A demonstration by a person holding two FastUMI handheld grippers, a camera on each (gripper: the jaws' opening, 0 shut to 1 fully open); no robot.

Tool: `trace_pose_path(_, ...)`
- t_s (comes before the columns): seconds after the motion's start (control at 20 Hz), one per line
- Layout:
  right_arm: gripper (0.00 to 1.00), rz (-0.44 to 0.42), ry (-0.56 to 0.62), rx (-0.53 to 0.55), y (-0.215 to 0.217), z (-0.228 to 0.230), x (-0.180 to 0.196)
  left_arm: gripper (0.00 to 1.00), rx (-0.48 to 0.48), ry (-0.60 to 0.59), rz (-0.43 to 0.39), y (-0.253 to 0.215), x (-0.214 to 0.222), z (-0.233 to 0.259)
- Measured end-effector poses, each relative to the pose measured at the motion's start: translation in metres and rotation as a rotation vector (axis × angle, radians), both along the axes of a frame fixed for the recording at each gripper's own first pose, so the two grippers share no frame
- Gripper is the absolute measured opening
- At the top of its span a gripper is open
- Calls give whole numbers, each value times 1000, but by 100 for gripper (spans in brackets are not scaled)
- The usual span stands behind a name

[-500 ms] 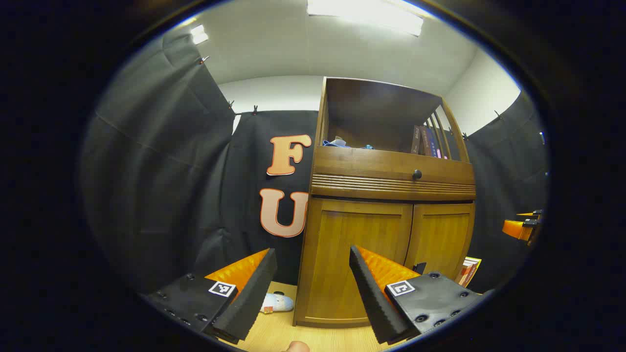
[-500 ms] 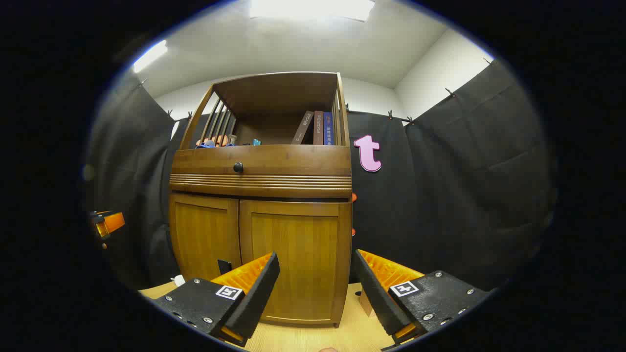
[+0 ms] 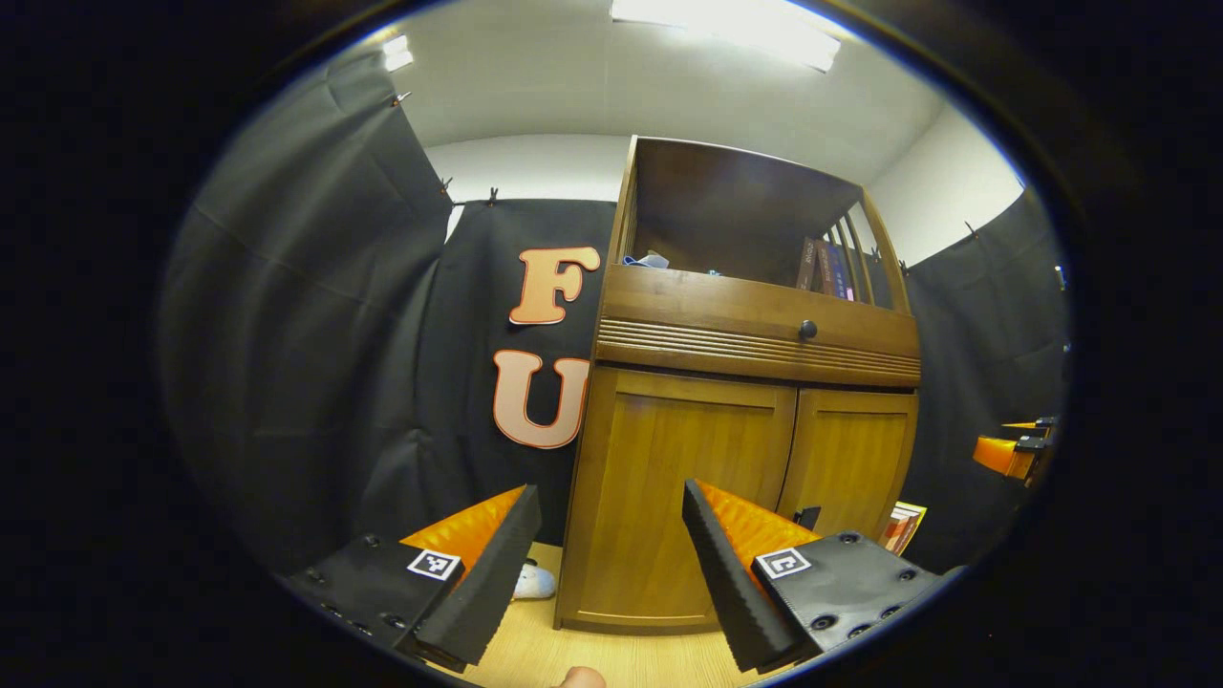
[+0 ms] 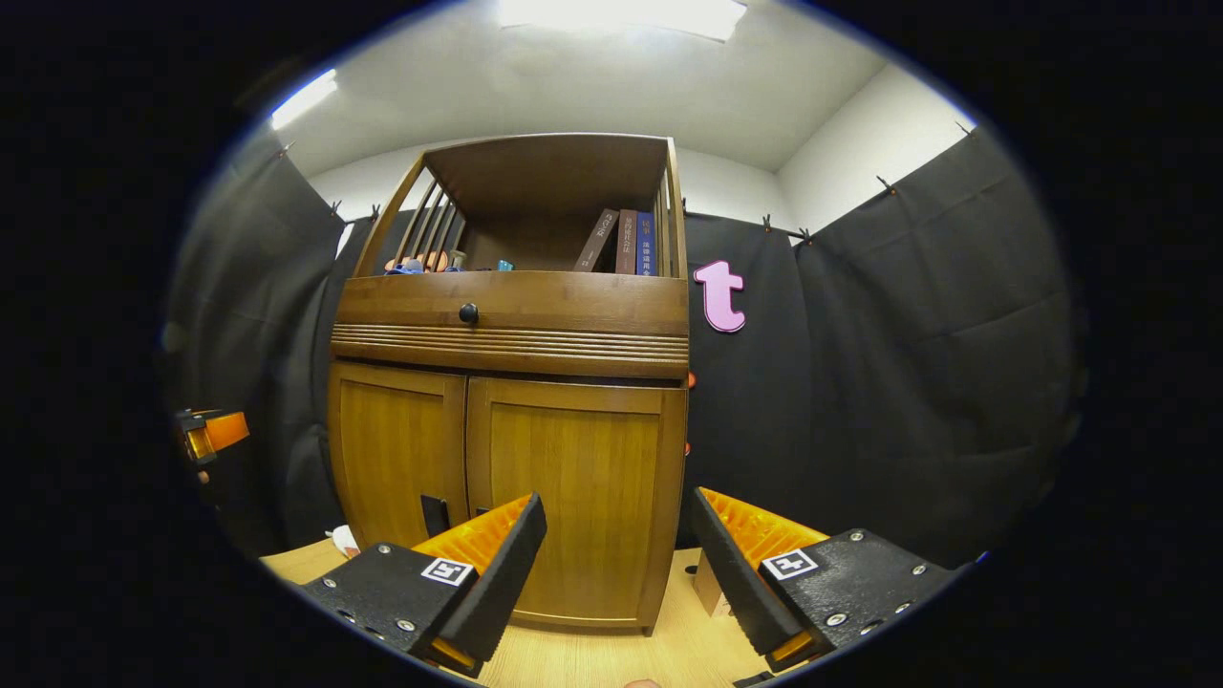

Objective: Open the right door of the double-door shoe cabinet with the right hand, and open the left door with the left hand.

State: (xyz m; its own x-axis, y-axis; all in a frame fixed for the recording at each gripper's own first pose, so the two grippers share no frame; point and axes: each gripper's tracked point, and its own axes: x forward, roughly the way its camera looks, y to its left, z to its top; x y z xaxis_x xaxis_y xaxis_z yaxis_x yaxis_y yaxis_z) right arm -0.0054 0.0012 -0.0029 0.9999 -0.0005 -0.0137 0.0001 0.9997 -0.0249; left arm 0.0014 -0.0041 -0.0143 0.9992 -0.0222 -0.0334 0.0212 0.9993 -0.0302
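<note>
The wooden shoe cabinet (image 3: 755,349) stands on the floor with both lower doors shut. In the left gripper view its left door (image 3: 669,478) is right ahead and its right door (image 3: 850,459) lies further right, with a dark handle (image 3: 808,517) low by the seam. My left gripper (image 3: 609,492) is open, short of the left door and touching nothing. In the right gripper view the right door (image 4: 573,478) faces my open right gripper (image 4: 616,497), which is also apart from it. The other gripper shows at the edge of each view (image 3: 1013,451) (image 4: 210,432).
A drawer with a round dark knob (image 4: 468,312) sits above the doors, under an open shelf with books (image 4: 621,244). A pale slipper (image 3: 530,580) lies left of the cabinet, a magazine (image 3: 903,526) leans on its right, and a small box (image 4: 709,585) stands on the wooden floor.
Both grippers have drawn a little closer to the cabinet, which looks slightly larger and higher in each view. The doors stay shut and both grippers stay open.
</note>
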Motion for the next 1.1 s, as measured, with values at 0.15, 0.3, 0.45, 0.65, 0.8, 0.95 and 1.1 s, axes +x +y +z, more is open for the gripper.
trace_pose_path(0.15, 94, -2, 9, -2, 1, -2, -4, 97, 6, 0, 1, 1, -2, 4)
trace_pose_path(0.3, 94, -2, 4, -10, 5, -1, -8, 94, -2, -5, -5, 3, -8, 9)
trace_pose_path(0.45, 94, 2, 8, -21, 12, -5, -9, 96, 9, -24, 9, 11, -13, 17)
trace_pose_path(0.65, 94, 21, 31, -23, 30, -24, -3, 96, 21, -22, -2, 9, -24, 21)
trace_pose_path(0.8, 99, 41, 45, -10, 50, -47, 12, 96, 17, -13, -27, 8, -33, 22)
trace_pose_path(0.95, 94, 88, 83, 23, 81, -78, 31, 96, 30, -7, -28, 11, -40, 23)
trace_pose_path(1.1, 99, 110, 98, 36, 104, -108, 55, 96, 33, -11, -22, 18, -47, 25)
